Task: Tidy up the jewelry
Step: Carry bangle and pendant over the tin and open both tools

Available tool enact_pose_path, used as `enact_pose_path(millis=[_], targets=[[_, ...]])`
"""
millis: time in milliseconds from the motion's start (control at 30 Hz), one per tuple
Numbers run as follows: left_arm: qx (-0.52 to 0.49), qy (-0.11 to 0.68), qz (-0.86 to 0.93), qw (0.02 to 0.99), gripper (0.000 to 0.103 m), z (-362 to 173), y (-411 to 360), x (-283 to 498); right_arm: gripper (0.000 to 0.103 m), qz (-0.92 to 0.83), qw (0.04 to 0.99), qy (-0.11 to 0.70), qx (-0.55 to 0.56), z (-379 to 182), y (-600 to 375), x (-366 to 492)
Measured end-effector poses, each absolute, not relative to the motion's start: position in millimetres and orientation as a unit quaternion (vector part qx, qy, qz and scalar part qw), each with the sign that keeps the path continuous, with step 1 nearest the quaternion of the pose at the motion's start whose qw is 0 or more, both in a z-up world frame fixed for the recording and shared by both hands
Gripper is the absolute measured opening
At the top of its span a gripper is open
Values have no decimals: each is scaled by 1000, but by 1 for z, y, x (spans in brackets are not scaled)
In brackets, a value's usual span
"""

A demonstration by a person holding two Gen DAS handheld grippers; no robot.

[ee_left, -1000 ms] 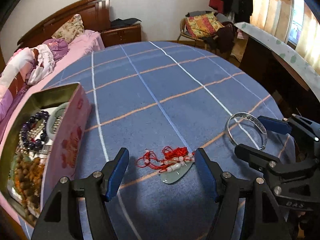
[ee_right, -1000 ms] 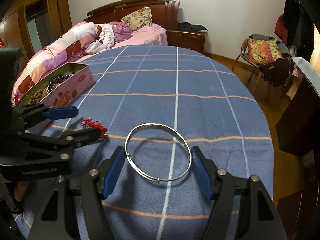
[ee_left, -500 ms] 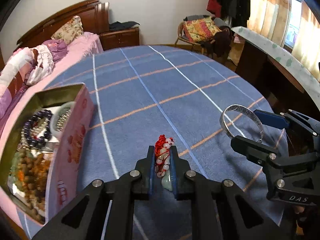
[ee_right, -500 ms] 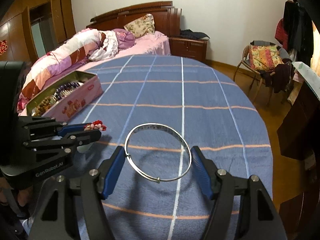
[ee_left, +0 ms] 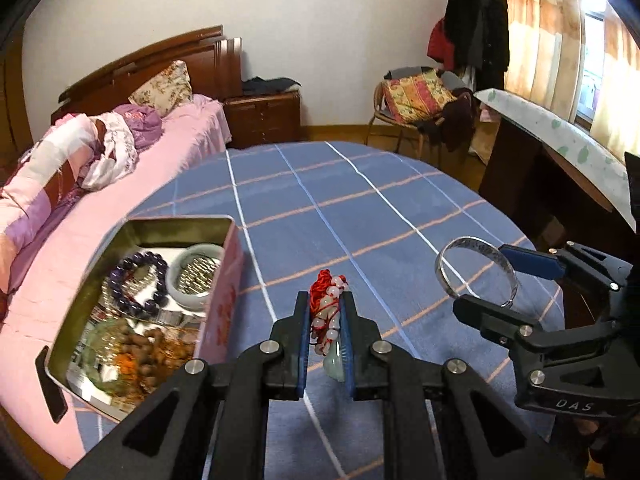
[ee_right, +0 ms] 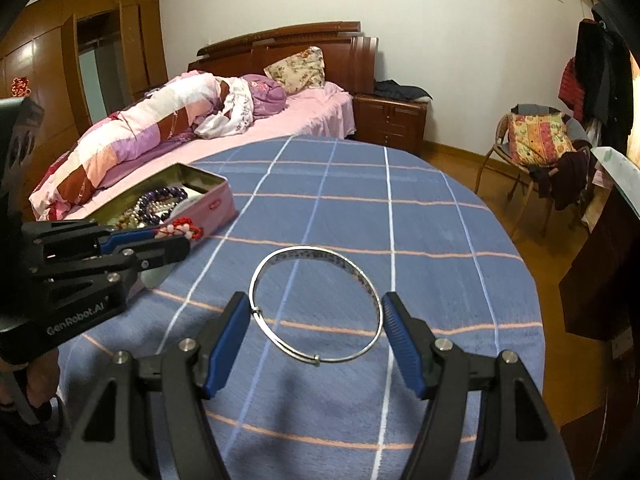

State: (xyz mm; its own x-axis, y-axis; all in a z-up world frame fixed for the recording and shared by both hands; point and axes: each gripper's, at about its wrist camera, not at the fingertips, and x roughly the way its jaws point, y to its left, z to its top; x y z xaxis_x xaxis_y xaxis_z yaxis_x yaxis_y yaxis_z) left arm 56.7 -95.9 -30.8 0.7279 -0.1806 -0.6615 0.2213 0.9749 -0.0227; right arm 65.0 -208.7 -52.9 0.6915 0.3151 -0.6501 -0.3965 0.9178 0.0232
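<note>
Left claw (ee_left: 325, 322) clamped on red-corded, pale-beaded jade pendant (ee_left: 327, 322)

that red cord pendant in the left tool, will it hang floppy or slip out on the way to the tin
Probably floppy: the pendant is bunched cord and beads, with the pale green stone hanging below the left tool's pads. It may swing. Slipping seems unlikely while the pads pinch the bunch, though smooth beads could shift. The tin is close.
</note>
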Motion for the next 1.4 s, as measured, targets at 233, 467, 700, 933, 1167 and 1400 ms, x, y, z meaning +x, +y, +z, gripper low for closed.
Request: enact_pose_path(millis=[233, 467, 700, 933, 1167, 1400], targets=[[21, 339, -99, 936, 13, -21, -83, 54, 70, 204, 918, 334, -63, -47, -197, 65], [17, 322, -85, 943, 13, -11, -73, 49, 70, 214, 918, 327, -69, -41, -185, 66], [5, 311, -64, 948, 13, -3, -53, 48, 70, 224, 918, 319, -76, -34, -173, 69], [-11, 308, -36, 951, 13, 1, -25, 50, 70, 239, 915, 314, -84, -31, -157, 76], [-26, 309, 1, 951, 13, 0, 8, 53, 70, 255, 911, 311, -90, -28, -141, 81], [-27, 310, 24, 950, 13, -1, 28, 55, 70, 268, 907, 309, -101, -23, -126, 87]])
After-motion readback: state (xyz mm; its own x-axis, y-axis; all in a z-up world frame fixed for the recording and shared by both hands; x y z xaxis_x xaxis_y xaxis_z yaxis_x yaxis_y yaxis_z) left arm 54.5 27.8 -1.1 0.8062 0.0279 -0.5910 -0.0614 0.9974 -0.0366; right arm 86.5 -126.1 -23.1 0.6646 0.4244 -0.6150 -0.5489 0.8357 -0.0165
